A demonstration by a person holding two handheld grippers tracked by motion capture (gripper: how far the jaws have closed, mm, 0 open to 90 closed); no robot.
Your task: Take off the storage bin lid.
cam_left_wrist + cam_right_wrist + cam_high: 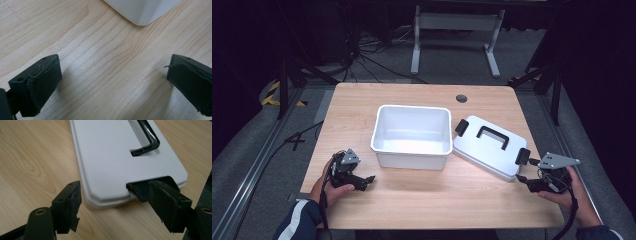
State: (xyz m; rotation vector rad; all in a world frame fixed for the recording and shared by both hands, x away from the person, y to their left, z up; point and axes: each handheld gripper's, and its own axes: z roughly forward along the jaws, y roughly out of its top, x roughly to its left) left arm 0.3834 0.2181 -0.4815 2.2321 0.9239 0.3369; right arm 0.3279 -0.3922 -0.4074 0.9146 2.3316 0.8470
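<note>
wooden table [422, 200], white bin [412, 150], flat lid [487, 150] (black handle)

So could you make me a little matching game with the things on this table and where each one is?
Things:
1. white tub
2. white lid
3. left tongs
4. right tongs

Places or states:
A. lying flat, to the right of the tub
B. open, at the lid's near corner by a black latch
C. middle of the table, empty
D. open over bare wood, left of the tub

Pairs: 1-C, 2-A, 3-D, 4-B
</note>
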